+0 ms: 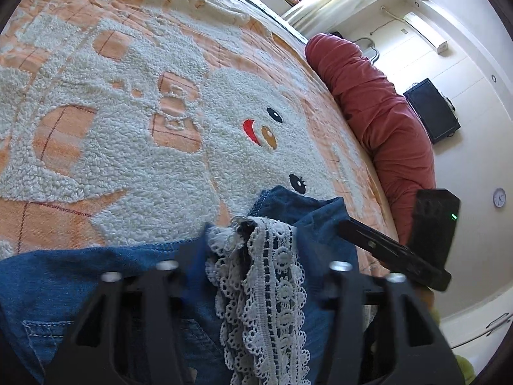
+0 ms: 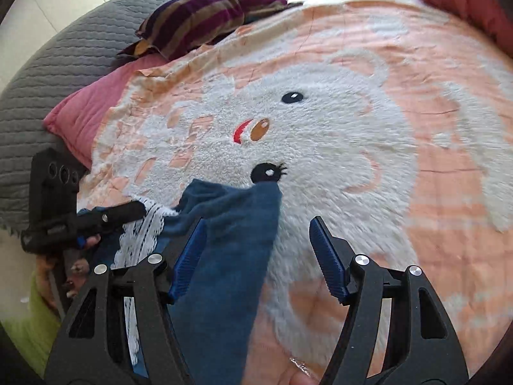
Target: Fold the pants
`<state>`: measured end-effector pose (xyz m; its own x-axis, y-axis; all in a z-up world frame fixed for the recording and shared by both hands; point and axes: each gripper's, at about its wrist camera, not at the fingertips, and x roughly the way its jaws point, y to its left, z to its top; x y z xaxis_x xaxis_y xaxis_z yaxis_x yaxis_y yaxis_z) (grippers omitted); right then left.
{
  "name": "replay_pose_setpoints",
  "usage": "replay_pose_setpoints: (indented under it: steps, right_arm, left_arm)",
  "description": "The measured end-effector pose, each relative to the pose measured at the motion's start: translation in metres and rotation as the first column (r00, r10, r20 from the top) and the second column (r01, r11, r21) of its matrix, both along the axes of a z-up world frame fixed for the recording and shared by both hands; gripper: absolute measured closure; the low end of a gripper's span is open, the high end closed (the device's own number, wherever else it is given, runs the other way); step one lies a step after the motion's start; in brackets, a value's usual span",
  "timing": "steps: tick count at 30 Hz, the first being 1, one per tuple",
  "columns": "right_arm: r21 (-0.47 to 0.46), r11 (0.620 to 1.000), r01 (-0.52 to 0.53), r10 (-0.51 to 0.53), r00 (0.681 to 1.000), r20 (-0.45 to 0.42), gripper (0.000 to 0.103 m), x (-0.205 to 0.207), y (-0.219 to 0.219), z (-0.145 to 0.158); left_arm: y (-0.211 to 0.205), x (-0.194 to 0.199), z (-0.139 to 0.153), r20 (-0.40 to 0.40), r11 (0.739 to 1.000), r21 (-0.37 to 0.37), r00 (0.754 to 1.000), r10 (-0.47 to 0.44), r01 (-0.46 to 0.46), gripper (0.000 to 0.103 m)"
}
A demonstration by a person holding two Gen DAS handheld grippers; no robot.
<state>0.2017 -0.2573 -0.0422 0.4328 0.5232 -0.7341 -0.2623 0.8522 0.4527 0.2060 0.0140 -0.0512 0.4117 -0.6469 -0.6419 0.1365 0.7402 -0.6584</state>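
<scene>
- The right gripper's [image 2: 256, 256] blue ribbed fingers [image 2: 330, 263] stood well apart, pressing on nothing; denim lay against the left pad only.
- The left gripper's [image 1: 253, 253] fingers were buried in cloth; whether they pinched it could not be told.
- The blue denim pants [image 1: 96, 282], edged with white lace trim [image 1: 269, 288], lay bunched at the near edge of the blanket [image 1: 128, 102], peach with a fleecy white animal face.
- A red bolster [image 1: 378, 112] lay along the far edge.

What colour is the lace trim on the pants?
White, on the blue denim pants; the lace trim shows best in the left wrist view.
</scene>
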Motion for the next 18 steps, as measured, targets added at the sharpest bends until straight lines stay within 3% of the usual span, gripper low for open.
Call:
replay_pose_setpoints:
  steps: [1, 2, 4, 10, 14, 18]
  right_arm:
    - [0.007, 1.000, -0.002, 0.003, 1.000, -0.011, 0.058, 0.005, 0.003, -0.005]
    - [0.020, 1.000, -0.020, 0.020, 1.000, -0.023, 0.081, 0.009, 0.005, -0.009]
    - [0.022, 0.999, -0.045, 0.046, 0.999, -0.011, 0.093, 0.010, 0.009, -0.010]
    - [-0.007, 1.000, -0.012, 0.012, 0.996, 0.094, 0.096, -0.004, -0.004, 0.011]
    - [-0.050, 0.999, 0.000, 0.004, 0.997, 0.081, 0.096, 0.004, 0.000, 0.001]
    - [-0.166, 0.986, -0.005, 0.022, 0.995, 0.097, 0.095, 0.005, 0.013, -0.010]
  left_arm:
    - [0.000, 0.000, -0.001, -0.002, 1.000, -0.009, 1.000, 0.002, -0.002, 0.074]
    - [0.001, 0.000, -0.001, 0.001, 1.000, -0.007, 1.000, 0.005, -0.005, 0.082]
    - [-0.003, -0.003, 0.006, 0.037, 1.000, 0.024, 0.999, 0.005, -0.006, 0.085]
    - [-0.029, -0.017, 0.040, 0.201, 0.994, 0.107, 0.979, -0.042, 0.021, 0.086]
    - [-0.028, -0.008, 0.021, 0.142, 0.984, 0.175, 0.990, -0.007, -0.019, 0.085]
    - [-0.023, -0.004, 0.005, 0.089, 0.977, 0.211, 0.996, 0.012, -0.031, 0.079]
